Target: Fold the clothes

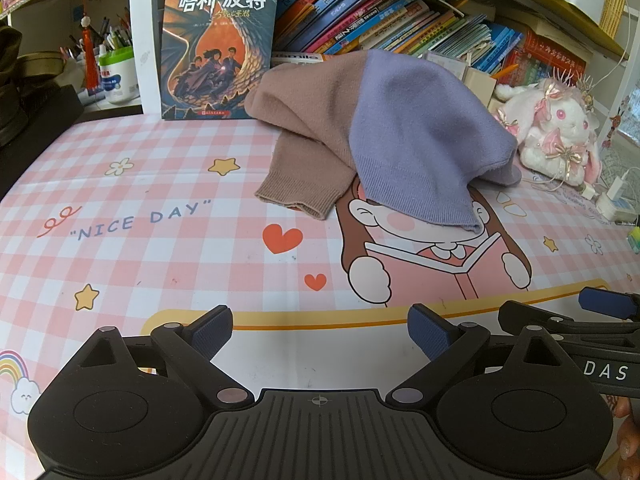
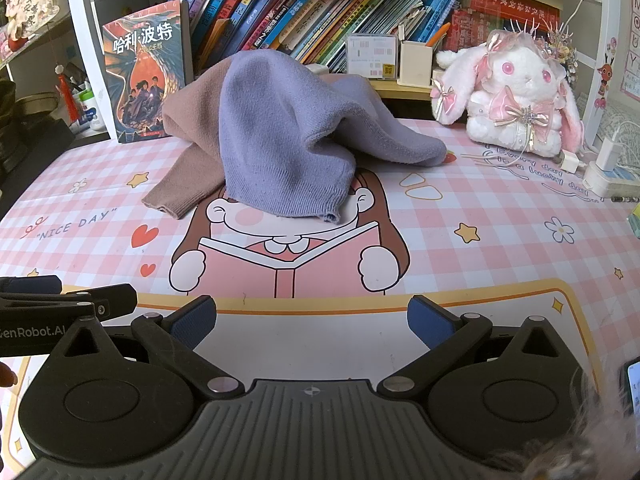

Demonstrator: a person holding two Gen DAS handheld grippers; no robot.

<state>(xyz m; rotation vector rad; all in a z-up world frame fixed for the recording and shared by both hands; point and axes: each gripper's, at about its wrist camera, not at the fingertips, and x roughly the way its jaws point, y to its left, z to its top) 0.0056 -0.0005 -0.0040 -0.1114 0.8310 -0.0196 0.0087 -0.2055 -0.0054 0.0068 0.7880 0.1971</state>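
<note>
A knit sweater (image 1: 372, 128), half brown and half lilac, lies heaped at the back of the desk, draped over something hidden beneath it. Its brown sleeve cuff (image 1: 296, 198) and lilac hem (image 1: 424, 204) hang down onto the pink checked desk mat (image 1: 160, 248). In the right wrist view the same sweater (image 2: 280, 132) sits at centre back. My left gripper (image 1: 320, 332) is open near the front edge, well short of the sweater, with nothing between its blue pads. My right gripper (image 2: 312, 320) is open too, close beside the left one and equally far from the cloth.
A paperback book (image 1: 218, 44) stands upright behind the sweater at left, a row of books (image 1: 380, 20) behind it. A white plush rabbit (image 2: 516, 96) sits at back right, with chargers and a power strip (image 2: 608, 172) beside it. A pen holder (image 1: 116, 68) stands far left.
</note>
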